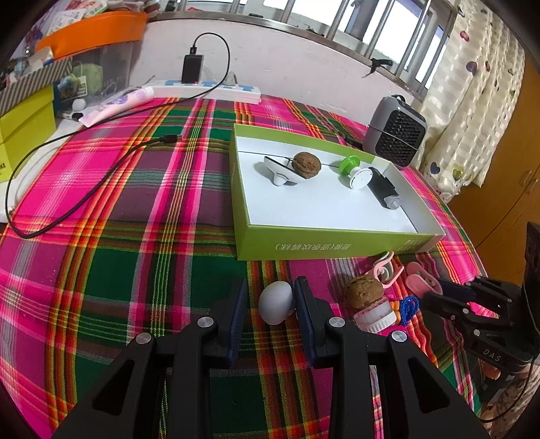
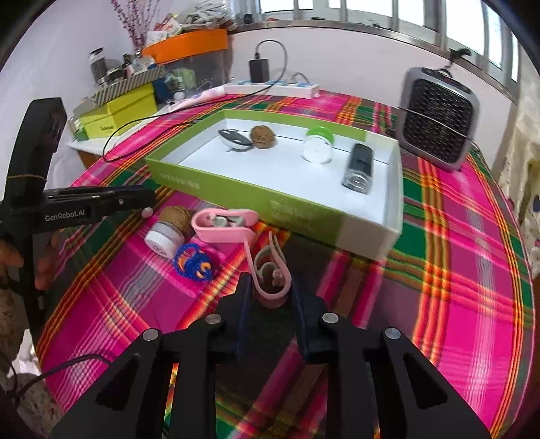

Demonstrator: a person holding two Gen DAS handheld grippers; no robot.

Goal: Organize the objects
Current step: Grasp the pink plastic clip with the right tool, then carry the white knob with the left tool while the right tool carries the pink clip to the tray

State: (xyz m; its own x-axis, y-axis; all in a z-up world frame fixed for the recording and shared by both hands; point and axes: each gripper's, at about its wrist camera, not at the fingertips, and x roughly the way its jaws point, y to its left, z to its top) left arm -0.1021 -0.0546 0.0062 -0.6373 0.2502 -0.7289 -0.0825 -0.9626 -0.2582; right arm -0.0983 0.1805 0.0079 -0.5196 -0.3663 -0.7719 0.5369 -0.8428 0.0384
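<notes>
My left gripper is shut on a pale egg-shaped object just above the plaid cloth; the right wrist view shows that gripper from the side. My right gripper is shut on a pink clip lying on the cloth, and appears at the right edge of the left wrist view. Beside it lie a walnut, a small white jar, a blue mesh ball and a pink case. The green box holds another walnut, a white dish-like piece, a green-capped container and a black device.
A grey fan heater stands behind the box at the right. At the back lies a power strip, its black cable looping across the cloth. Yellow boxes and an orange-lidded bin crowd the far left. A hand holds the left gripper.
</notes>
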